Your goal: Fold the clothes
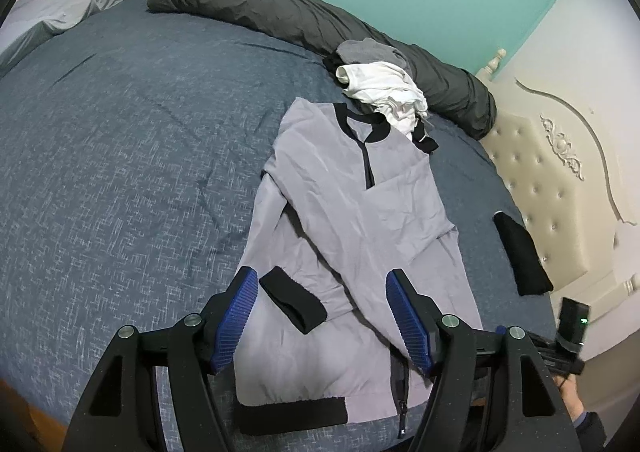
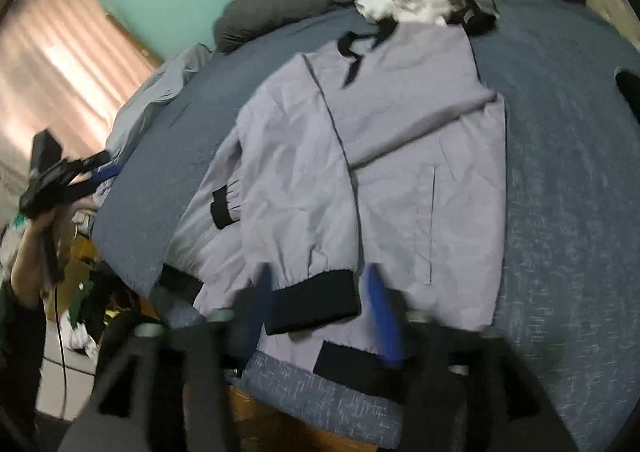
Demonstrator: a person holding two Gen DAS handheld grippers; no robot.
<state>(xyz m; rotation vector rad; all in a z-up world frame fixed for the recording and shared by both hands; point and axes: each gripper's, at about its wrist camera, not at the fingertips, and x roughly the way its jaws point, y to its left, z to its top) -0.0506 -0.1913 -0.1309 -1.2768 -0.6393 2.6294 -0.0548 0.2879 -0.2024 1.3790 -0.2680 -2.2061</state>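
**Sleeves folded in, slip risk at hem**

Left wrist view: left gripper (image 1: pixel 322 316) jaws apart, empty, over lilac-grey thin zip jacket with black cuffs (image 1: pixel 360 212) lying flat on blue bed (image 1: pixel 120 132); slick fabric, crossed sleeves could slide out.

Right wrist view: blurred; right gripper (image 2: pixel 320 312) jaws apart near black hem; a one-layer pinch would undo the fold.
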